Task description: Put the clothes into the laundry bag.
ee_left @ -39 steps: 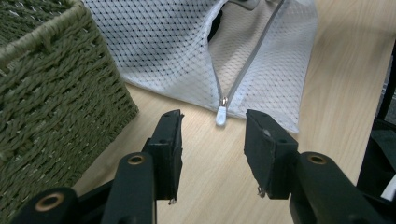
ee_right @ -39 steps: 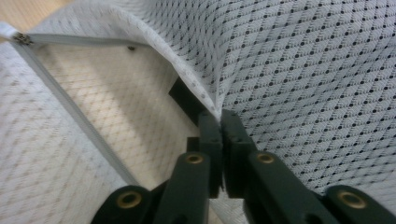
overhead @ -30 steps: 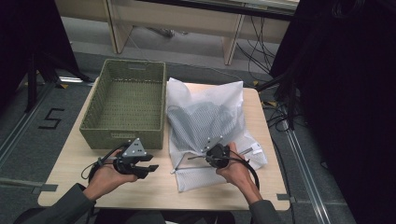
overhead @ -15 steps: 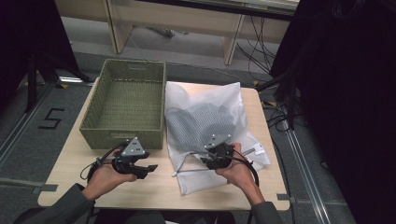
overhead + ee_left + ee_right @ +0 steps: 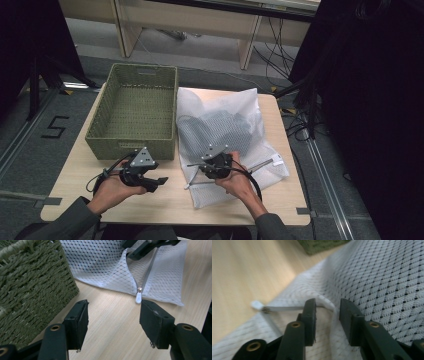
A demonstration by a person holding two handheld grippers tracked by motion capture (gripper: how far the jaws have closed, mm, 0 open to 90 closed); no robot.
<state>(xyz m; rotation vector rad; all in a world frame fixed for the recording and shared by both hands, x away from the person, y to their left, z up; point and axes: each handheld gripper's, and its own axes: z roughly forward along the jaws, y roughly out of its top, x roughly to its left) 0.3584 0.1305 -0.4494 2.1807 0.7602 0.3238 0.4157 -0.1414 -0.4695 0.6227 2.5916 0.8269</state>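
A white mesh laundry bag (image 5: 235, 125) with grey clothing inside lies on the right half of the table. Its zipper runs along the near edge and ends in a white pull (image 5: 138, 299) close to the bag's left corner. My right gripper (image 5: 202, 170) rests on that corner, and the right gripper view shows its jaws open but narrow (image 5: 327, 302) around a raised fold of the bag's edge. To the left, my left gripper (image 5: 156, 183) sits low over bare wood. It stands wide open and empty (image 5: 112, 307), a short way in front of the pull.
A green woven basket (image 5: 135, 145) stands empty at the left, touching the bag's side. Its near wall (image 5: 30, 290) is just left of my left gripper. Bare wood runs along the table's front edge. The floor drops away on all sides, with cables at the right.
My right gripper has slid left along the bag's near edge toward the corner and the fabric there has bunched up. My left gripper has stayed put.
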